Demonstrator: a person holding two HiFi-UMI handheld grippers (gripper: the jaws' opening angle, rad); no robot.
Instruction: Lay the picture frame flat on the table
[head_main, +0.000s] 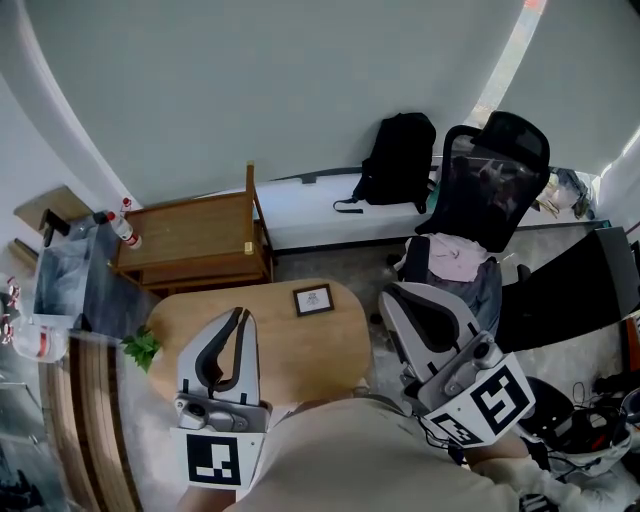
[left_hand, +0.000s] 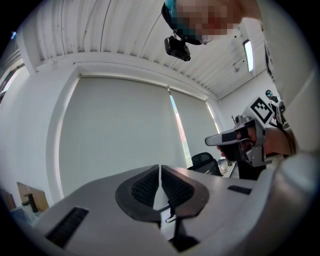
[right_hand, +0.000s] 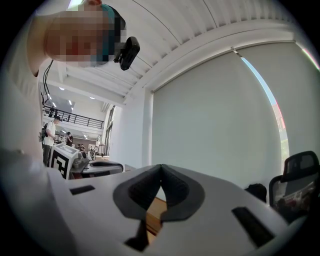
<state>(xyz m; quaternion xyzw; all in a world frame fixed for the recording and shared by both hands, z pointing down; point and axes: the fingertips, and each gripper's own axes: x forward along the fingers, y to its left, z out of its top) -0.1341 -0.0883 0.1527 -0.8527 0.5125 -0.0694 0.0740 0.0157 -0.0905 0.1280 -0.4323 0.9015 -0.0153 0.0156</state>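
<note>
Pale wood makes up the oval table top (head_main: 300, 350) in front of you. The small dark-framed picture frame (head_main: 313, 299) sits on it near the far edge, with its white mat and print turned up towards your head camera. That view does not settle whether the frame lies fully flat or leans.

Your left gripper (head_main: 241, 316) hovers over the table's near side, tips pointing towards the frame but well short of it. Your right gripper (head_main: 392, 298) hangs just off the table's right edge, near the frame and not touching it. Both have smooth white shells with curved, ribbed black pads. In each gripper view the jaws meet at the tips with nothing between them, leaving only a teardrop gap behind.

Neither gripper view shows the frame. Both tilt up at the grey roller blind (left_hand: 120, 135) and the ribbed white ceiling (left_hand: 125, 30). The right gripper view catches a sliver of brown wood (right_hand: 152, 214) under its jaws.

Only the head view shows the black backpack (head_main: 398, 155) and the black mesh office chair (head_main: 490, 175) beyond the table. It also shows the brown wooden side shelf (head_main: 195, 240) off the table's far left.
</note>
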